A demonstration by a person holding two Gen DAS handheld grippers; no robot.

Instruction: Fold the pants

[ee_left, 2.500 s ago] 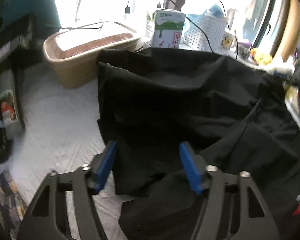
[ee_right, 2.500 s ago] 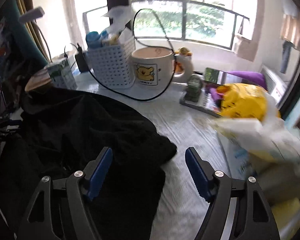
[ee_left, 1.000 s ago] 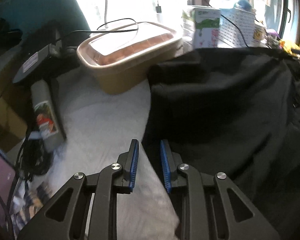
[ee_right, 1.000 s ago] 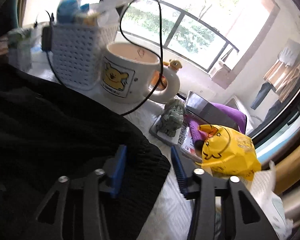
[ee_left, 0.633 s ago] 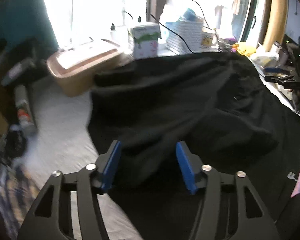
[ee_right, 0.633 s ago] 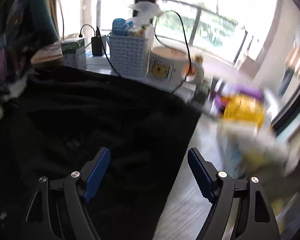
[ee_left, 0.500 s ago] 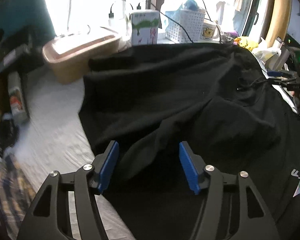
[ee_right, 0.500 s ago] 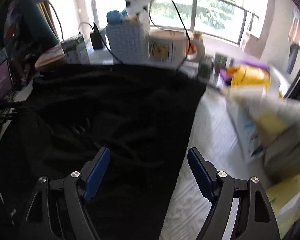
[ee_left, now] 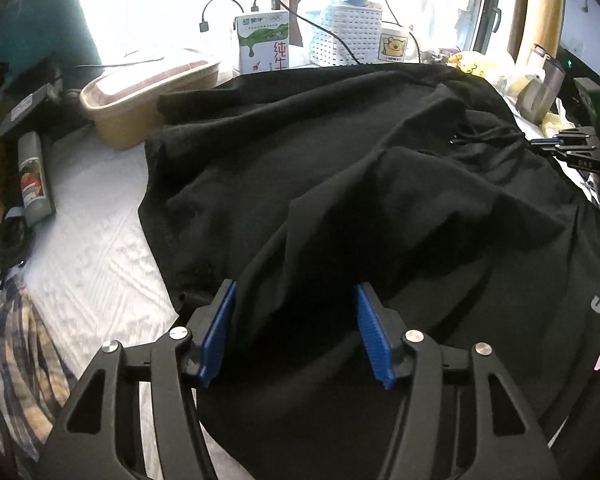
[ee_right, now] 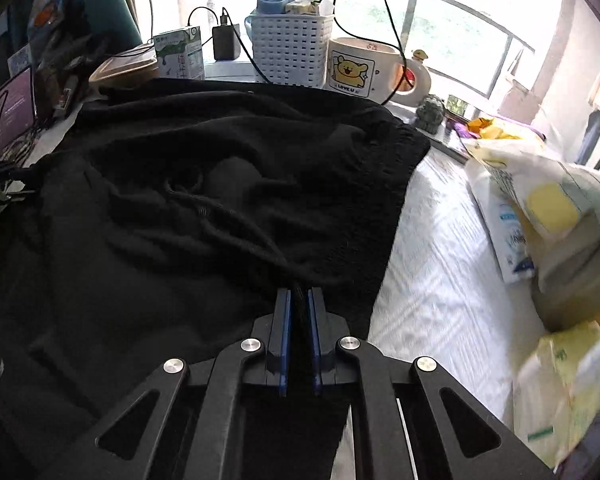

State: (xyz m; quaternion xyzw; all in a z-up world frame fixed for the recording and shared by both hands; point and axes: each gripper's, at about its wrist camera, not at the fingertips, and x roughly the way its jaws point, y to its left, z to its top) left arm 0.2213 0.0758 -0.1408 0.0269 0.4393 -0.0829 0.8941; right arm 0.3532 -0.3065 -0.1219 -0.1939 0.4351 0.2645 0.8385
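Clutter rings the work area on my feeds: along the window edge I count one milk carton (ee_left: 265,42), one white basket (ee_right: 290,50), one bear mug (ee_right: 360,70) and one tan lidded tub (ee_left: 140,92), all pressed close against the far hem of the pants (ee_left: 340,184). To my right lie crinkled yellow-and-white bags (ee_right: 540,200) on the white tabletop (ee_right: 440,280), near the waistband but not touching it; to my left sit one grey can (ee_left: 34,176) and some plaid cloth (ee_left: 16,360). A black cable (ee_right: 380,40) loops over the mug. The single pair of black pants lies spread and rumpled across the middle of the tabletop, with a raised fold running toward me. My left hand-held gripper (ee_left: 296,332) stands with its two blue pads wide apart, straddling that fold (fabric between them, not pinched). My right hand-held gripper (ee_right: 298,320) is clamped on a bunched bit of the pants near the drawstring.
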